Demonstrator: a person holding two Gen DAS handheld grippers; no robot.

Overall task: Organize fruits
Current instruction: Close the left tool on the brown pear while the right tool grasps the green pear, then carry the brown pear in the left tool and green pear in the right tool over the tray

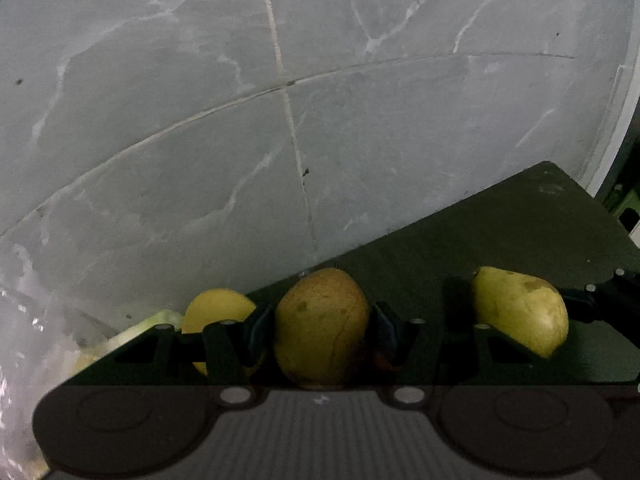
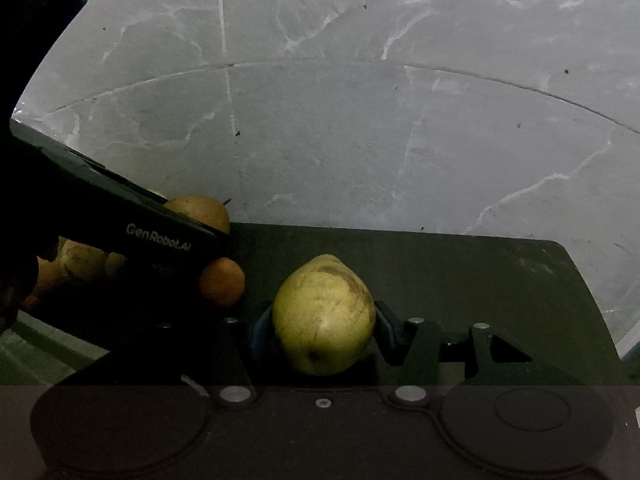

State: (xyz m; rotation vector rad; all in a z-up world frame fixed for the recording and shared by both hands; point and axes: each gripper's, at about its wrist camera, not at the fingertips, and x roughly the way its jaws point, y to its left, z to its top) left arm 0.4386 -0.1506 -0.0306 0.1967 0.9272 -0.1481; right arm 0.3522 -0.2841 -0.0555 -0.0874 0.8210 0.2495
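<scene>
Brand text: "GenRobot.AI", in pale letters
Carrier: black body of the left gripper (image 2: 322,236), seen from the right wrist view
Other writing: none legible

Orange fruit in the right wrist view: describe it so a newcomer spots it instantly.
Find the dark green table. Left of the pear held in the right gripper, under the left gripper's black tip, sits the small orange fruit, the only round orange one among yellow-green pears.

two pears (image 1: 322,328) (image 1: 520,310) side by side above the table (image 1: 500,224)
</scene>
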